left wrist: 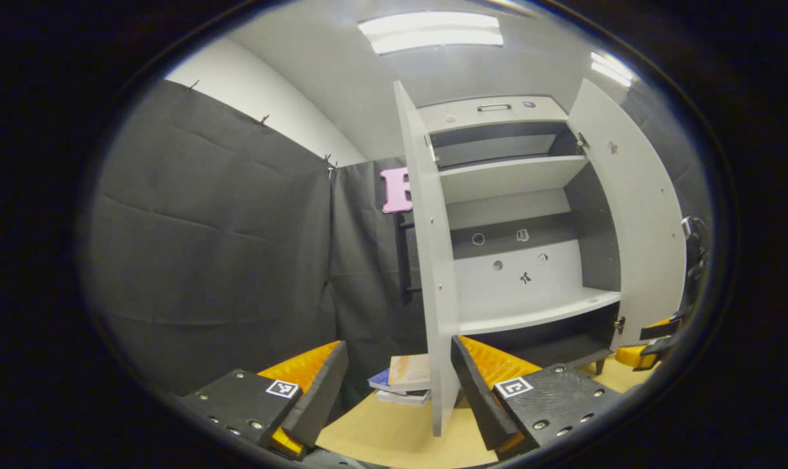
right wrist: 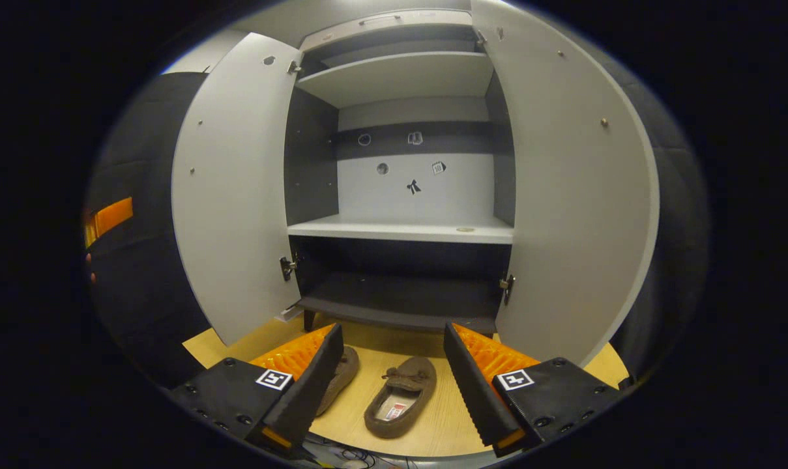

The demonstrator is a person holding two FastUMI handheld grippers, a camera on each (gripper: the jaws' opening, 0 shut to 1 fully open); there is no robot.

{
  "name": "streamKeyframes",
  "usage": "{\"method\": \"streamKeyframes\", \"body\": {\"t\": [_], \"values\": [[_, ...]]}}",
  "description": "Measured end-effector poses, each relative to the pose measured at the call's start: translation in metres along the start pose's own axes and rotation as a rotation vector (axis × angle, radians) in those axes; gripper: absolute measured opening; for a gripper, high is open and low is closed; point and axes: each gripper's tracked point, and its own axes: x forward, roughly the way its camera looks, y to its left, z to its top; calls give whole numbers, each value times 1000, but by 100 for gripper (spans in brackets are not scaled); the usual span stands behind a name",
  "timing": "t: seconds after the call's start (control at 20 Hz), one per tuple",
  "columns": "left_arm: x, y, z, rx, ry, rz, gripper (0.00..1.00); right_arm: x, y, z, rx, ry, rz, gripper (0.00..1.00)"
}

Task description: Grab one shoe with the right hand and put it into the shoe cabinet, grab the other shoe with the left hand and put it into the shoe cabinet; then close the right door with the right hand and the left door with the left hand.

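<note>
Two shoes (right wrist: 400, 397) lie between the right gripper's (right wrist: 394, 365) open jaws.

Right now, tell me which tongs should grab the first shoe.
Right. The right tongs hang open just above the two brown shoes on the floor before the open cabinet. The left tongs face the left door's edge, off to the side.

The left gripper (left wrist: 400, 384) hangs with its jaws wide apart and nothing between them, facing the edge of the cabinet's (left wrist: 517, 215) open left door (left wrist: 429, 260). The shelves are bare. Books (left wrist: 403, 379) lie stacked on the floor (left wrist: 394, 433) by that door. The other gripper (left wrist: 657, 339) shows at far right.
</note>
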Motion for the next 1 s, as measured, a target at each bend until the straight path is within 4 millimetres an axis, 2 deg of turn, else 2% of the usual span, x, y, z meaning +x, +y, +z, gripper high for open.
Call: {"method": "streamKeyframes", "body": {"t": [0.1,0.15,0.25,0.3,0.35,0.6,0.65,0.7,0.8,0.85,0.95,1.0], "values": [[0,8,-4,4,8,14,93,17,4,-22,3,64,5,98],[-1,11,-7,6,13,20,97,26,6,-32,4,94,9,98],[-1,15,-12,8,26,29,96,41,10,-54,5,157,12,98],[-1,17,-13,13,30,33,92,47,11,-65,6,185,15,98],[0,19,-16,18,34,39,97,52,11,-76,6,218,18,98],[3,22,-23,41,54,55,97,72,17,-127,22,365,35,97],[3,24,-24,42,60,59,93,74,18,-133,28,390,39,98],[2,25,-26,44,64,63,97,77,19,-141,30,413,38,97],[1,29,-31,45,75,75,97,85,19,-150,35,442,35,95],[1,31,-33,44,81,80,97,89,19,-156,38,457,37,89],[0,33,-36,41,93,89,97,98,22,-165,44,488,38,88],[-1,34,-38,41,98,92,93,101,24,-171,49,508,41,82]]}}
